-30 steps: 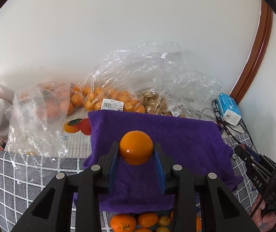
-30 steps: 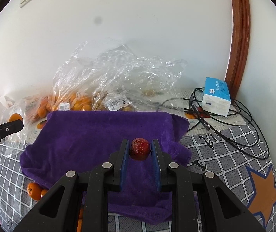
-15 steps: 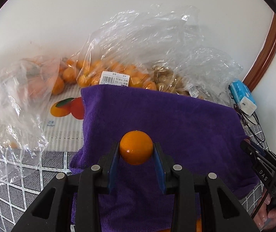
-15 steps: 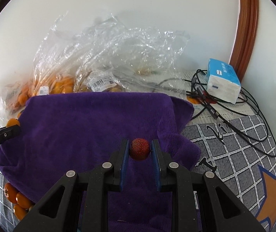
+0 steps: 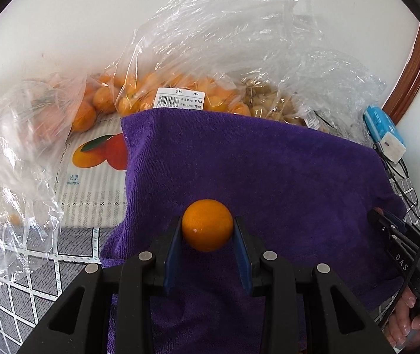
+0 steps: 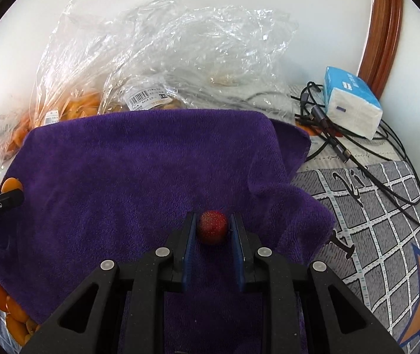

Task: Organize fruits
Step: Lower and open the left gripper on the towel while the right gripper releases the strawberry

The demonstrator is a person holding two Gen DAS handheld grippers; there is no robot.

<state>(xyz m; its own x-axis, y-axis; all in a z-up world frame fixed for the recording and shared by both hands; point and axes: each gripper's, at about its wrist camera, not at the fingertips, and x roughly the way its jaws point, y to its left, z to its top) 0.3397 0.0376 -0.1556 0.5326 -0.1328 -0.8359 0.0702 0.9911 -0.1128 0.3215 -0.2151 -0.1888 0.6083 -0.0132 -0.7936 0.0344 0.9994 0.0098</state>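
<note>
Fruit sits in both our claws, above a purple towel [image 5: 268, 177] spread over the checked tabletop [image 6: 386, 206]. Our left claw [image 5: 207, 230] is clamped on a small orange [image 5: 207, 224], its blue pads pressing the fruit from either side, with the towel directly behind it. Our right claw [image 6: 212, 230] is closed tight on a small dark red fruit [image 6: 212, 226] with pale speckles, also over the towel, near its crumpled right edge.

Behind the towel, against the white wall, we see clear plastic bags [image 5: 224, 59] holding more oranges [image 5: 103, 100] and some tan fruit [image 5: 271, 103], with a barcode label [image 5: 179, 102] on one bag. Left of the towel lies a striped mat printed with a mango picture [image 5: 92, 177]. Loose oranges [image 6: 15, 315] lie at the towel's near left corner in the right wrist view. To the right, a blue and white tissue pack [image 6: 351, 103] rests on a tangle of black cables [image 6: 357, 153]. In the left wrist view a hand [image 5: 407, 324] shows at the lower right edge, on the right claw's handle.
</note>
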